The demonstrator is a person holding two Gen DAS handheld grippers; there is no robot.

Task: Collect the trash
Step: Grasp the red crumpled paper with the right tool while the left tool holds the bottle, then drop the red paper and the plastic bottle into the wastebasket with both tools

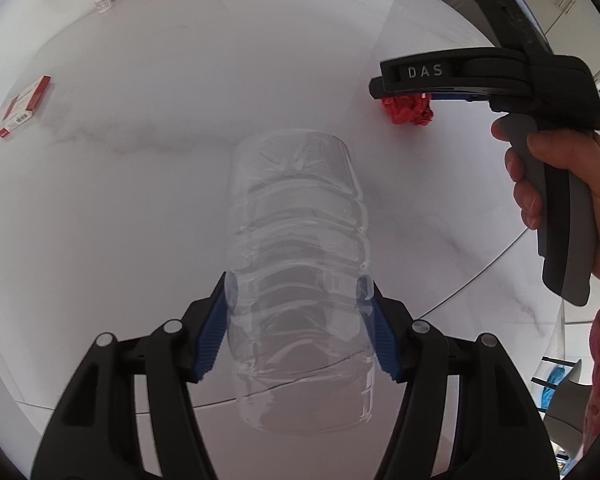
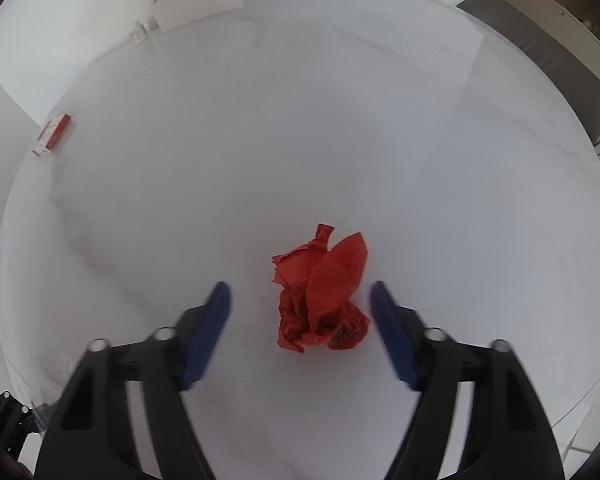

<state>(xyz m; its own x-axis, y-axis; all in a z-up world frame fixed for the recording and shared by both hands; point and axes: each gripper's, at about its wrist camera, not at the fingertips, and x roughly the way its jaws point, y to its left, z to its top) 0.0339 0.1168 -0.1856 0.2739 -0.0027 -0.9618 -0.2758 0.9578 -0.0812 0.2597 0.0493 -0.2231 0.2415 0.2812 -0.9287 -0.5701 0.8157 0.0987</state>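
Crumpled red paper wad (image 2: 322, 292) sits between the right gripper (image 2: 300, 312)'s open, untouching pads; centre, then squeeze. Left gripper (image 1: 298, 320) clamps the clear ribbed plastic bottle (image 1: 296, 264).

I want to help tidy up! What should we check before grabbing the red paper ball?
1. Left gripper squeezing the clear plastic bottle: ok, both pads press its sides.
2. Crumpled red paper between the right gripper's fingers: ok.
3. Right pads touching the paper: not ok, gaps on both sides.
4. Paper resting on the white table: ok.
5. Red and white box out of the way: ok, far off near the edge.
6. Where the trash goes: cannot tell, no bin in view.
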